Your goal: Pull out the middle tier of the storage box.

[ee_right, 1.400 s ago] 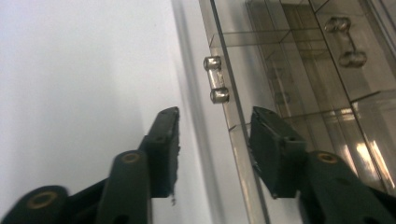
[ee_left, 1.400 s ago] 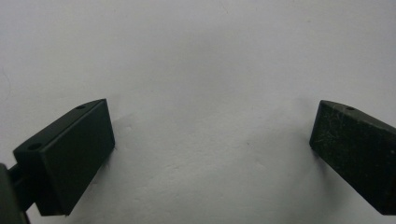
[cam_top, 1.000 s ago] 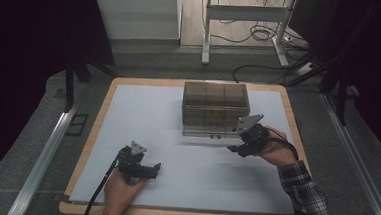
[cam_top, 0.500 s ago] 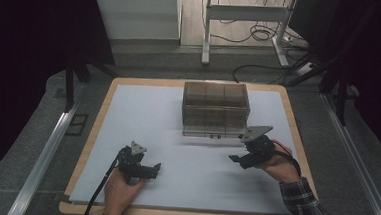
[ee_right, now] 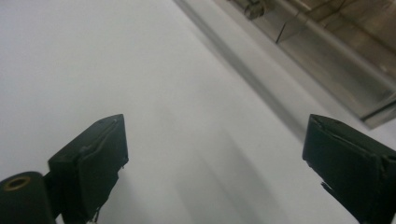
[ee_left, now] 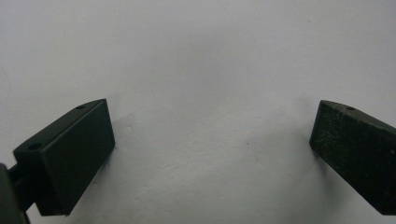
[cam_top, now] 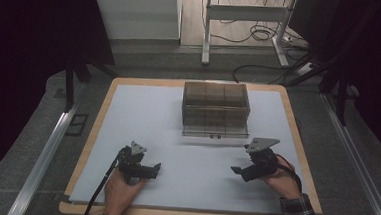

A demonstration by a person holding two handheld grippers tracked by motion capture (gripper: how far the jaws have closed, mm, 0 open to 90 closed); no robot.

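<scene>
**Grippers spread, box ahead**

Right gripper point(cam_top: 238, 170), jaws apart and empty, sits nearer the clear box point(cam_top: 215, 109), which lies ahead and leftward, long axis crosswise. Left gripper point(cam_top: 155, 169), also spread, rests low on the tabletop point(cam_top: 128, 108).

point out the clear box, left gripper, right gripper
clear box point(cam_top: 215, 110): high view, on its top middle.
left gripper point(cam_top: 155, 169): high view, between its jaw tips.
right gripper point(cam_top: 235, 170): high view, at its jaw tips.

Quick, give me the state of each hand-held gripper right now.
Left hand-held gripper: open, holding nothing, jaws wide over the white table surface.
Right hand-held gripper: open, holding nothing.
</scene>
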